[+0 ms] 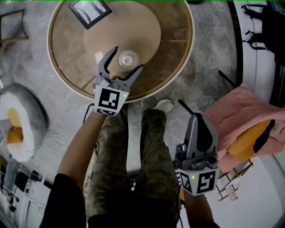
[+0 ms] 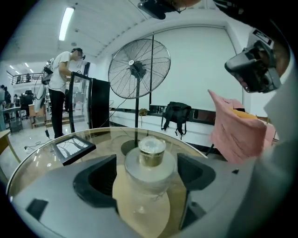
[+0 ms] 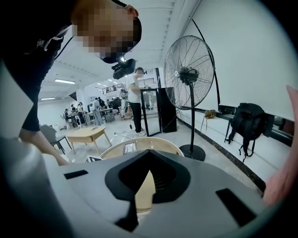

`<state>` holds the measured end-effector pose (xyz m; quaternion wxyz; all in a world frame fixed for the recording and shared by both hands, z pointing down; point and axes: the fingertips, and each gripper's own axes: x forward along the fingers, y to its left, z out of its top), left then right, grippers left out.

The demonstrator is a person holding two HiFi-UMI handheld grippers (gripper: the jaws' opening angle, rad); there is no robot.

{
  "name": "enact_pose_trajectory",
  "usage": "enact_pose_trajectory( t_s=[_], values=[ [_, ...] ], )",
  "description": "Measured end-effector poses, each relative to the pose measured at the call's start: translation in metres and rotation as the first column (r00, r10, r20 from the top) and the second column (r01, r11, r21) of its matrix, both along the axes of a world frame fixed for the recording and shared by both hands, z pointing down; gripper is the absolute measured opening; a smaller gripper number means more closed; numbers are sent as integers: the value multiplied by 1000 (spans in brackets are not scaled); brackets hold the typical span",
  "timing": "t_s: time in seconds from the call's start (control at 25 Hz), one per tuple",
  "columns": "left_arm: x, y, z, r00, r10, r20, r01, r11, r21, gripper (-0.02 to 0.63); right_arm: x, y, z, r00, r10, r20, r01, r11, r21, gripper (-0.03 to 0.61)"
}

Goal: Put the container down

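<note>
A clear glass container point(image 1: 128, 59) with a gold neck and a round stopper stands upright on a tan round mat point(image 1: 133, 26) on the glass-topped round table point(image 1: 187, 49). My left gripper point(image 1: 129, 58) is open, with one jaw on each side of the container. In the left gripper view the container point(image 2: 150, 153) sits between the dark pads point(image 2: 100, 174) with a gap on both sides. My right gripper point(image 1: 199, 116) hangs above the person's lap, off the table, its jaws closed together with nothing between them; the right gripper view shows the same point(image 3: 150, 155).
A dark picture frame point(image 1: 90, 11) lies at the table's far side. A pink cloth point(image 1: 240, 120) drapes over a seat at the right. A white cushion point(image 1: 18, 124) lies on the floor at the left. A standing fan point(image 2: 138, 69) and other people are beyond the table.
</note>
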<state>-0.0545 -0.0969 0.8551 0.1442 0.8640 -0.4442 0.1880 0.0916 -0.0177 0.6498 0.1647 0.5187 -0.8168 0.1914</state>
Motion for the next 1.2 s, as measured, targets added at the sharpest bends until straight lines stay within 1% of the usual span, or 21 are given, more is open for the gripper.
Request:
enact_pose_trajectory(
  t_s=[0.12, 0.24, 0.36, 0.44, 0.48, 0.56, 0.6, 0.64, 0.72, 0.8, 0.84, 0.92, 0.96, 1.0, 1.08, 1.12, 1.2],
  values=[
    [-9, 16, -22, 1000, -7, -15, 7, 1000, 7, 397, 1, 0, -20, 1000, -19, 10, 19, 1000, 17, 21],
    [-17, 34, -67, 998, -41, -51, 42, 999, 26, 397, 11, 0, -46, 999, -43, 4, 43, 998, 43, 21],
    [-21, 60, -139, 990, -83, -111, 85, 996, 11, 393, 25, 4, -86, 998, -66, -14, 66, 996, 57, 21],
    [-25, 82, -206, 977, -121, -176, 125, 992, 9, 386, 33, 10, -126, 995, -92, -24, 94, 994, 64, 21],
    [-29, 94, -244, 965, -150, -213, 154, 988, 5, 359, 37, 15, -148, 994, -108, -29, 110, 992, 65, 21],
    [-37, 119, -317, 941, -214, -263, 218, 976, -14, 243, 44, 23, -192, 989, -144, -40, 146, 986, 74, 21],
    [-41, 130, -350, 932, -239, -273, 243, 970, -20, 172, 47, 25, -212, 986, -160, -46, 164, 983, 82, 21],
    [-43, 139, -382, 926, -258, -278, 262, 965, -23, 123, 50, 26, -230, 984, -172, -56, 176, 980, 92, 21],
    [-48, 147, -434, 916, -290, -277, 295, 955, -28, 69, 53, 18, -265, 980, -179, -88, 188, 975, 114, 21],
    [-56, 147, -476, 906, -329, -266, 331, 943, -39, 43, 47, 8, -302, 980, -174, -101, 187, 973, 134, 21],
    [-62, 150, -497, 903, -341, -261, 344, 938, -37, 40, 42, 8, -322, 982, -166, -89, 177, 973, 147, 21],
    [-78, 156, -537, 905, -347, -248, 357, 934, -5, 38, 28, 12, -363, 989, -139, -50, 146, 971, 190, 21],
    [-87, 154, -558, 909, -341, -241, 359, 933, 33, 35, 21, 10, -383, 991, -128, -31, 131, 968, 214, 21],
    [-95, 149, -580, 915, -331, -232, 358, 930, 86, 33, 13, 8, -401, 992, -122, -16, 122, 965, 230, 21],
    [-110, 138, -620, 925, -311, -220, 352, 918, 184, 27, -3, 2, -430, 993, -119, 8, 114, 964, 240, 21],
    [-117, 131, -637, 926, -304, -226, 350, 913, 208, 26, -12, -2, -443, 992, -122, 18, 113, 962, 247, 21],
    [-130, 118, -664, 924, -293, -246, 349, 909, 229, 26, -28, -11, -468, 991, -129, 29, 117, 954, 276, 21]
  ],
)
